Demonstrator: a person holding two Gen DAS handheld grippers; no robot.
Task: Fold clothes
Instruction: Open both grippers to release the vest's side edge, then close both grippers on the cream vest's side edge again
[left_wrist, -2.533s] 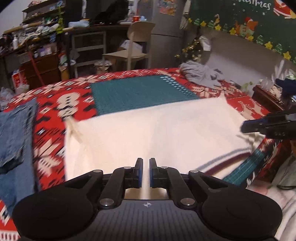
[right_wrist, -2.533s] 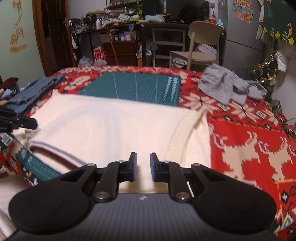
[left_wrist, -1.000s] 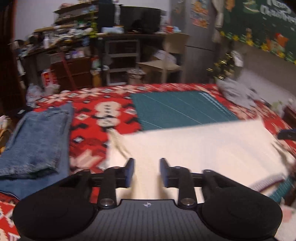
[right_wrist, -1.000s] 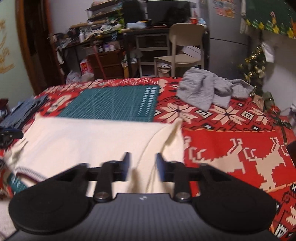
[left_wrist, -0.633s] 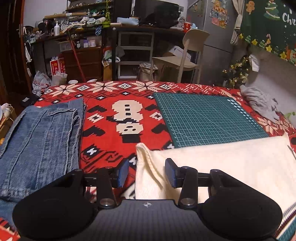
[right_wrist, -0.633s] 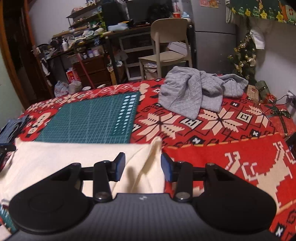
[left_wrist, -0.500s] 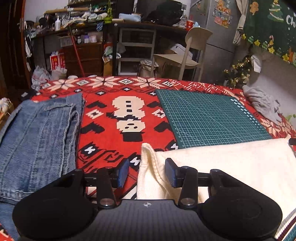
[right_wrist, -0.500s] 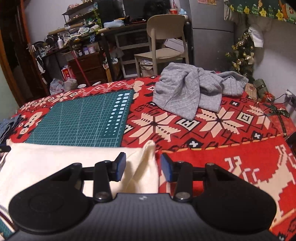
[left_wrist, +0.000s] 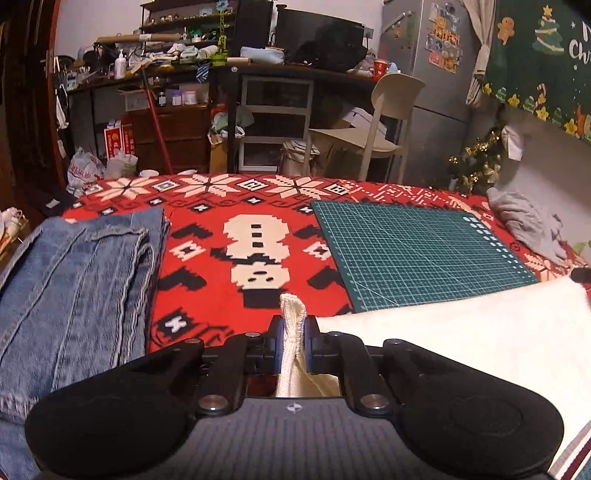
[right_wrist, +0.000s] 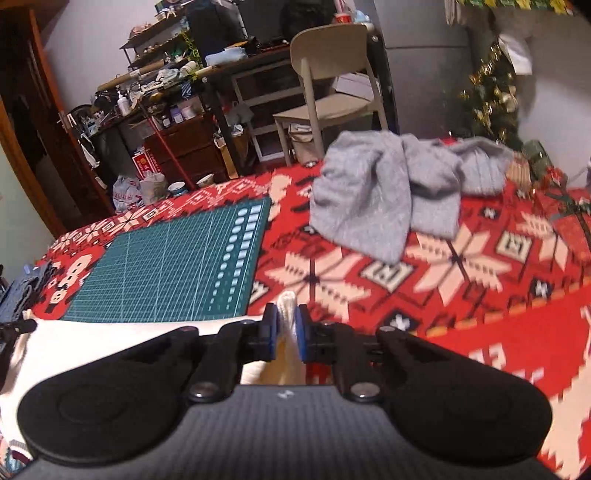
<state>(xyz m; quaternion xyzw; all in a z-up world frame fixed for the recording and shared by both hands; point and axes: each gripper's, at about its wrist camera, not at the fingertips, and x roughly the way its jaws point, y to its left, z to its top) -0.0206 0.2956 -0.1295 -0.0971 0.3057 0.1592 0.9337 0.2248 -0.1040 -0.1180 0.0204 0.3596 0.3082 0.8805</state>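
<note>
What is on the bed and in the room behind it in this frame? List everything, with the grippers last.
Sweater: one, cream, near edge of the bed, a corner pinched at each end.
Jeans: one pair, blue, folded, left side of the bed.
Cutting mat: one, green, middle of the bed, just beyond the sweater.
Grey garment: one, crumpled, far right of the bed.
Bedspread: one, red patterned, under everything.
Chair: one, beige, behind the bed.
Fridge: one, grey, by the chair.
Left gripper: shut on the sweater's left corner.
Right gripper: shut on its right corner.
</note>
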